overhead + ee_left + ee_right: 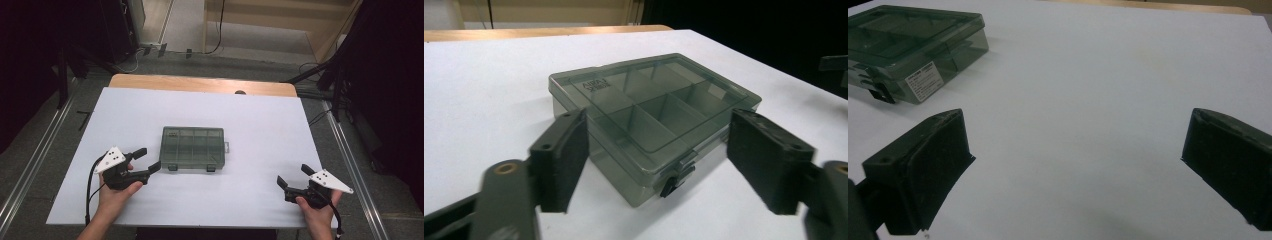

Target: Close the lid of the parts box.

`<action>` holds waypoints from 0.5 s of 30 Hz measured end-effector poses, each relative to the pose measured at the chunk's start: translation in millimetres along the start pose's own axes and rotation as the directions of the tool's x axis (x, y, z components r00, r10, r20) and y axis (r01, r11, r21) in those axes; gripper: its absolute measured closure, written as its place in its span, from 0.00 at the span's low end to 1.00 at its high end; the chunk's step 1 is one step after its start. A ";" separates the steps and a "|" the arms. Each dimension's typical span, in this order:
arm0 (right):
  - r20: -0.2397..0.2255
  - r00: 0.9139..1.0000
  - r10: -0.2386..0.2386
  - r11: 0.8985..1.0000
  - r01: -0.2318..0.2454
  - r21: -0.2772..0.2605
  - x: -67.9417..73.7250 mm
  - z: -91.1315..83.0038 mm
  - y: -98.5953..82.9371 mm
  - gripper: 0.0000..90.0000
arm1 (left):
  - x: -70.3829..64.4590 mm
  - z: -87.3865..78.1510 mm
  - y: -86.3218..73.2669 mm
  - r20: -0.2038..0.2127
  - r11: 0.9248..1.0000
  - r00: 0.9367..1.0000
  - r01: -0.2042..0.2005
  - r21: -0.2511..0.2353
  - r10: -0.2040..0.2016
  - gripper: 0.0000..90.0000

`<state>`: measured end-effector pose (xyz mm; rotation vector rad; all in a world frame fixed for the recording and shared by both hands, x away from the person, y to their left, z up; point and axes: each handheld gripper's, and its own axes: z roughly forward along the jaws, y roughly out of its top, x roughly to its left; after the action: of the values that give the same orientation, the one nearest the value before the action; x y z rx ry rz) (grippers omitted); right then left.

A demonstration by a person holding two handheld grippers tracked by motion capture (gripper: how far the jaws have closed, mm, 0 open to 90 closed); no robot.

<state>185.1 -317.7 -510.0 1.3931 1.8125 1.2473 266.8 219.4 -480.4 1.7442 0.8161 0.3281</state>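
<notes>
Black jaws of the left gripper stand spread around the near corner of the compartment box, grasping nothing.
Box lies closed at mid-table, translucent smoky plastic, seemingly empty: judged light, rigid, smooth-walled and liable to slide; two front latches are the likely point to work, the short ends the place to pinch. Left hand angles its gripper toward the front left corner. Right gripper rests low near the front right table edge, well apart from the box, jaws released wide.
</notes>
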 end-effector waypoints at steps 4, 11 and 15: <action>0.000 1.000 -0.002 1.000 0.002 0.001 0.2 0.2 -0.2 0.00 | 2.0 -7.4 -1.0 -0.031 1.000 1.000 0.006 -0.002 -0.006 0.12; 0.001 1.000 0.000 1.000 0.000 0.000 -0.6 0.0 -0.5 0.00 | 8.5 -18.0 -5.3 -0.056 1.000 0.998 0.021 0.009 -0.021 0.03; 0.001 1.000 0.004 1.000 -0.004 0.000 -0.6 0.0 -0.7 0.00 | 14.3 -24.8 -7.5 -0.066 0.999 0.997 0.036 0.008 -0.036 0.00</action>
<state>184.9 -318.3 -510.7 1.3978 1.8099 1.2479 259.7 248.1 -481.6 1.7324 0.8969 0.3600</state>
